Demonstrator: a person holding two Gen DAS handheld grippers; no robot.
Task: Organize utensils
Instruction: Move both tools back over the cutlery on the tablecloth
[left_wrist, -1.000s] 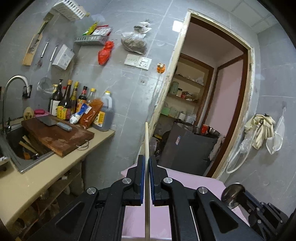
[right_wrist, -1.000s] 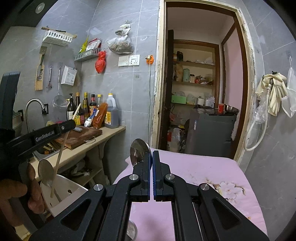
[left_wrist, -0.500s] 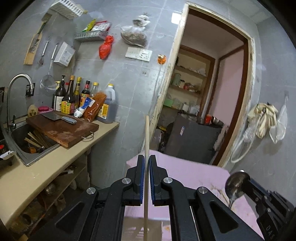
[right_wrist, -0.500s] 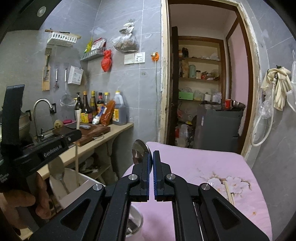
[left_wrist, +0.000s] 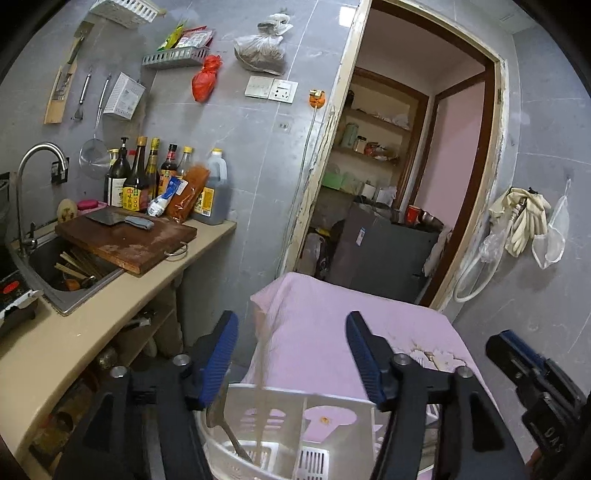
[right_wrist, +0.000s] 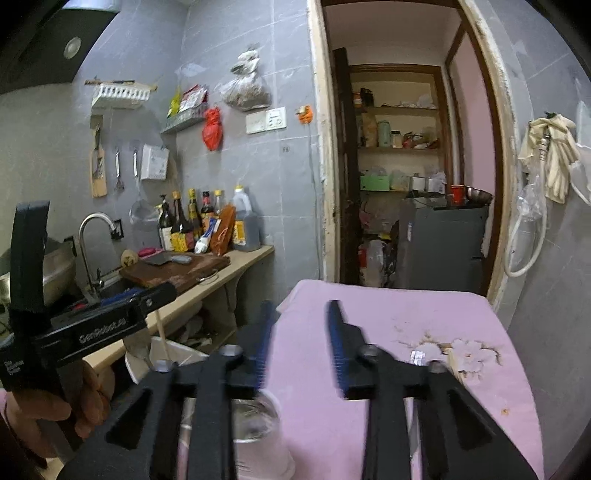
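Left wrist: left gripper (left_wrist: 291, 354) opening above holder (left_wrist: 332, 402).

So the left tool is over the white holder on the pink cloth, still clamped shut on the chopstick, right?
Not clamped. The left wrist view shows the left tool opening, nothing between its pads; a blurred chopstick stands in the white holder below. The rest holds: holder on the pink cloth.

My left gripper (left_wrist: 291, 354) is opening, and the chopstick (left_wrist: 263, 373) it pinched now drops into the white basket (left_wrist: 295, 410). My right gripper (right_wrist: 299, 343) is opening too, its spoon gone.
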